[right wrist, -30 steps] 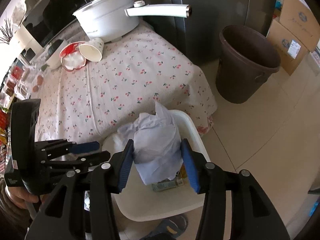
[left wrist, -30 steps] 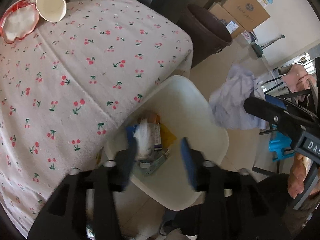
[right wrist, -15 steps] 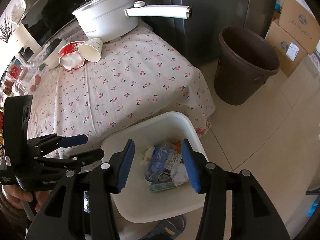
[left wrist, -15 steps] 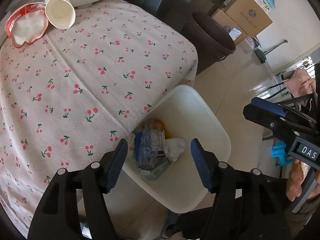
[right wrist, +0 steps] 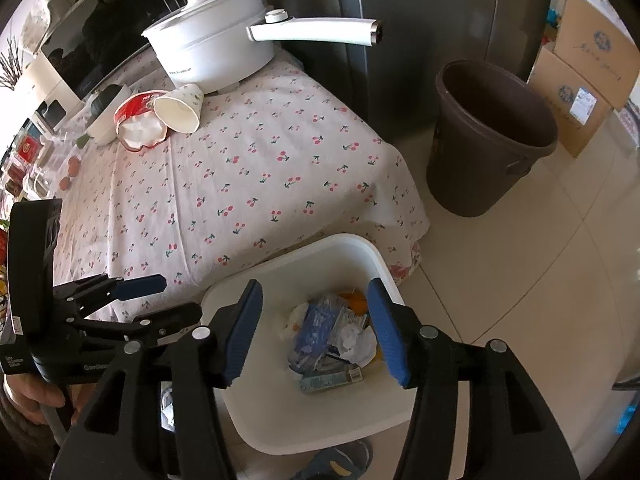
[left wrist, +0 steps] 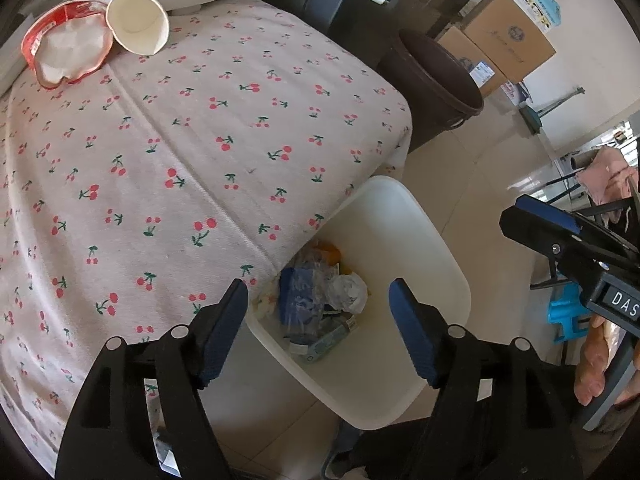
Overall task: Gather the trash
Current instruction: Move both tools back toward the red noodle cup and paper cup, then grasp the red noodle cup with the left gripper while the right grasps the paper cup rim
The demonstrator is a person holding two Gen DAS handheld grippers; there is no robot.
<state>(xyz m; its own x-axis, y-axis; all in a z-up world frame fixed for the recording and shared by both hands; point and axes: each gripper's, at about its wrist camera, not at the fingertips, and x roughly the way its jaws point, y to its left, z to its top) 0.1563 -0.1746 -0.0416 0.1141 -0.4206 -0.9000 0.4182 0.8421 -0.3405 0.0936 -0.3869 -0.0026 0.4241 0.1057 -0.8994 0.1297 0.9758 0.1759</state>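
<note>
Both grippers hang spread and empty above the white bin (right wrist: 360,252), the right gripper (right wrist: 316,328) over its pile of wrappers and crumpled paper (right wrist: 352,340), the left gripper (left wrist: 320,328) over the bin's near wall beside the tabletop (left wrist: 180,152) edge. Remaining trash sits at the tabletop's far end: a tipped paper cup (left wrist: 138,22) touching a red-rimmed container (left wrist: 68,44), both just beside the white pot (right wrist: 212,52). Both look light and crushable; the cup's open rim seems the easiest hold. The cloth between is bare, leaving open room to reach.
</note>
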